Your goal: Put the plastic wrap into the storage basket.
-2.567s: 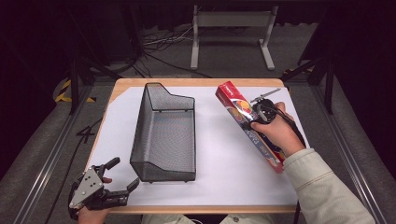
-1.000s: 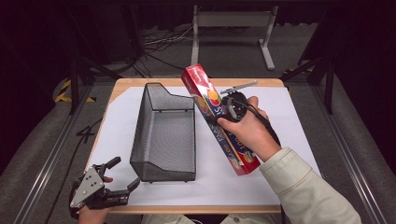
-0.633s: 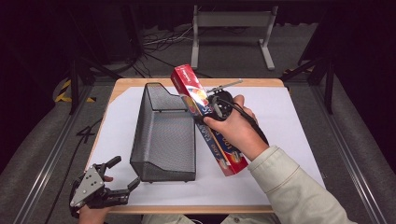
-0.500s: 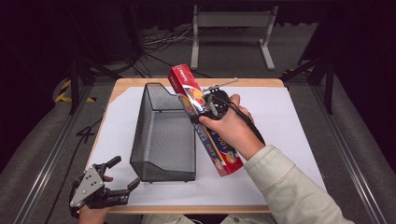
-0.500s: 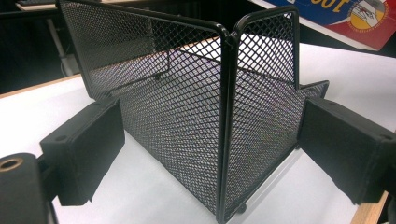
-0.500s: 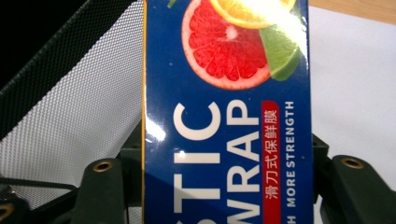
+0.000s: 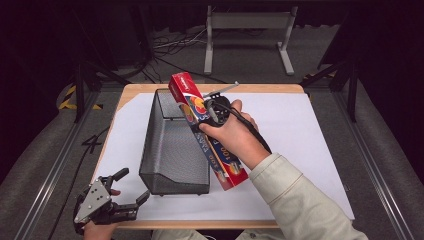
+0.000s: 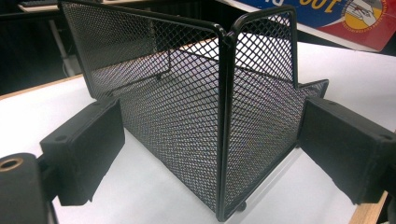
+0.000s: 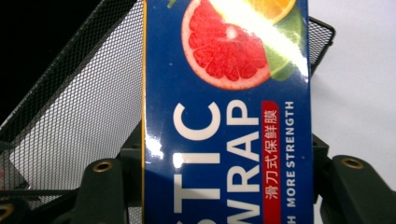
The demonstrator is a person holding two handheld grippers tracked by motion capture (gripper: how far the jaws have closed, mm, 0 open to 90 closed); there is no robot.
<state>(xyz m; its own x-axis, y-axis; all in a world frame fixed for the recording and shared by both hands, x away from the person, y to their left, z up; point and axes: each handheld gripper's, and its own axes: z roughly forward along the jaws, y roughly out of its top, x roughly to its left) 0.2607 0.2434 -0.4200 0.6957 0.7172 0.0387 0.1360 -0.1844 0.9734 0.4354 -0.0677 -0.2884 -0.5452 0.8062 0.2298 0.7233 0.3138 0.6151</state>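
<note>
A long red and blue plastic-wrap box (image 7: 207, 132) hangs tilted over the right wall of a black mesh basket (image 7: 172, 145). My right gripper (image 7: 212, 112) is shut on the box near its upper end. In the right gripper view the box (image 9: 226, 112) runs up between the jaws, with the basket's mesh (image 9: 70, 107) to its left. My left gripper (image 7: 127, 192) rests open at the table's front left corner. In the left gripper view its pads (image 8: 84, 149) stand wide apart, facing a corner of the basket (image 8: 219, 121).
A white sheet (image 7: 300, 145) covers the wooden table (image 7: 125, 95). Dark floor with cables and a metal stand (image 7: 247, 37) lies beyond the far edge. Free room lies on the sheet to the right of the box.
My right gripper has lifted the box from the right side of the sheet and carried it left until it hangs over the basket's right wall. The left gripper has stayed put.
</note>
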